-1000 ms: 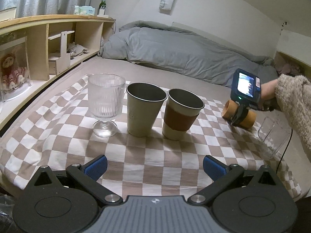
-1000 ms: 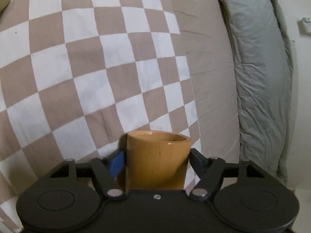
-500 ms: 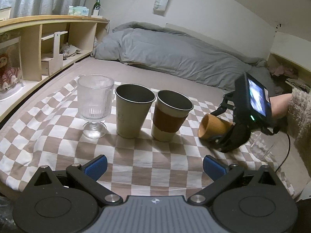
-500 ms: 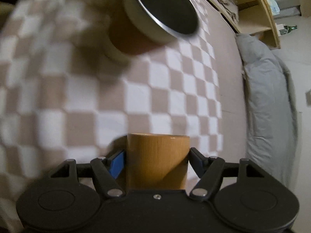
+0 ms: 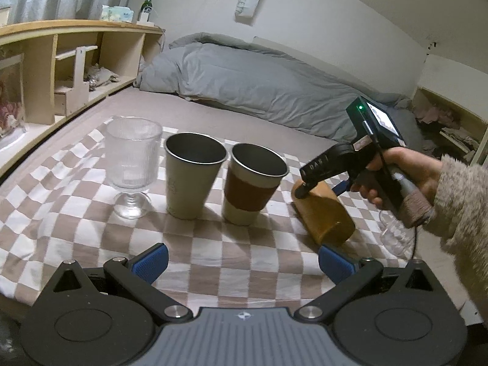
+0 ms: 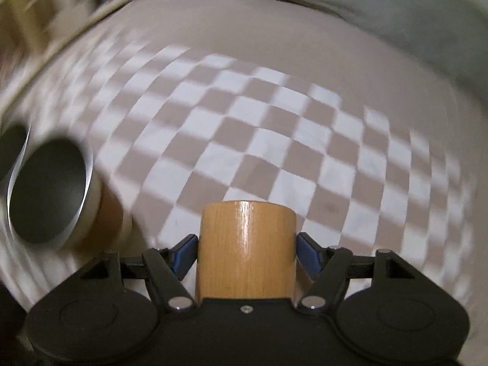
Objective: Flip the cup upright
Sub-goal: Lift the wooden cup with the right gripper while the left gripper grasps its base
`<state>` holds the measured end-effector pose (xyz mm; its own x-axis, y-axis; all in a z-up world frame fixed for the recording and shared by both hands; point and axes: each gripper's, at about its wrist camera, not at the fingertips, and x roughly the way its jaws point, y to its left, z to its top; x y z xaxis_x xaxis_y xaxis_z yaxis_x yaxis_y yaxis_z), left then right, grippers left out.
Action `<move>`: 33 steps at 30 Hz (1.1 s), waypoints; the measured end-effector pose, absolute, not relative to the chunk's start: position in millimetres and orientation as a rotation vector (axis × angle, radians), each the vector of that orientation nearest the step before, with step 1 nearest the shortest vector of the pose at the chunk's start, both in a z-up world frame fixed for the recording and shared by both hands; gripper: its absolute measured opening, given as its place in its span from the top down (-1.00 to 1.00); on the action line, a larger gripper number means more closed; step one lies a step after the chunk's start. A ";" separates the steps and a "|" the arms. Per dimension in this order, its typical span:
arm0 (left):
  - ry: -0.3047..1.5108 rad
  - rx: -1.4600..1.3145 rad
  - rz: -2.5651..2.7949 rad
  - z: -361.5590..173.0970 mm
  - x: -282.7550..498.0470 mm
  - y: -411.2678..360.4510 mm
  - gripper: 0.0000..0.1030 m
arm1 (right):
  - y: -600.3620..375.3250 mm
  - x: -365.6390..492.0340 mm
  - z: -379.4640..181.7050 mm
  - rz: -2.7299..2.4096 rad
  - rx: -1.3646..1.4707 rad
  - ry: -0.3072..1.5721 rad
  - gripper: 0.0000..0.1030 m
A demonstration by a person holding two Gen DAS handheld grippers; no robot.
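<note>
My right gripper is shut on a wooden cup and holds it tilted just above the checkered cloth. In the left wrist view the wooden cup leans with one end low toward the front, right of the cup row, with the right gripper clamped on it. My left gripper is open and empty, low over the cloth's front edge.
A ribbed stem glass, a steel tumbler and a brown-sleeved cup stand upright in a row. A clear glass sits at the right behind the hand. A wooden shelf runs along the left; a grey duvet lies behind.
The right gripper has swung the wooden cup round, from mouth pointing left to a steeper tilt with its closed end toward the front. The left gripper has stayed open.
</note>
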<state>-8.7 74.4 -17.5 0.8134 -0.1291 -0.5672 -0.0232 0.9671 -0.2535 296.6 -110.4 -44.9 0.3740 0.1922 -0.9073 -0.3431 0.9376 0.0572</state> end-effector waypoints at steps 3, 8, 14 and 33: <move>0.636 -0.266 -0.077 -18.7 0.0 66.7 -1.00 | -117.8 291.8 -51.3 0.322 -0.075 1.119 -0.39; 0.661 -0.250 -0.128 -19.8 17.9 47.8 -1.00 | -134.7 274.7 -50.4 0.327 -0.001 1.087 -0.66; 0.712 -0.272 -0.207 -14.4 50.2 28.8 -0.97 | -168.7 236.8 -36.1 0.384 0.100 0.989 -0.67; 0.807 -0.158 -0.141 -5.4 179.4 -70.8 -0.57 | -232.0 127.7 -23.5 0.584 0.002 0.791 -0.27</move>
<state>179.4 -70.8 -5.4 0.6836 -0.1851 -0.7060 0.0648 0.9789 -0.1939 127.7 -232.0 -23.5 0.5546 0.4945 -0.6692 -0.4934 0.8430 0.2140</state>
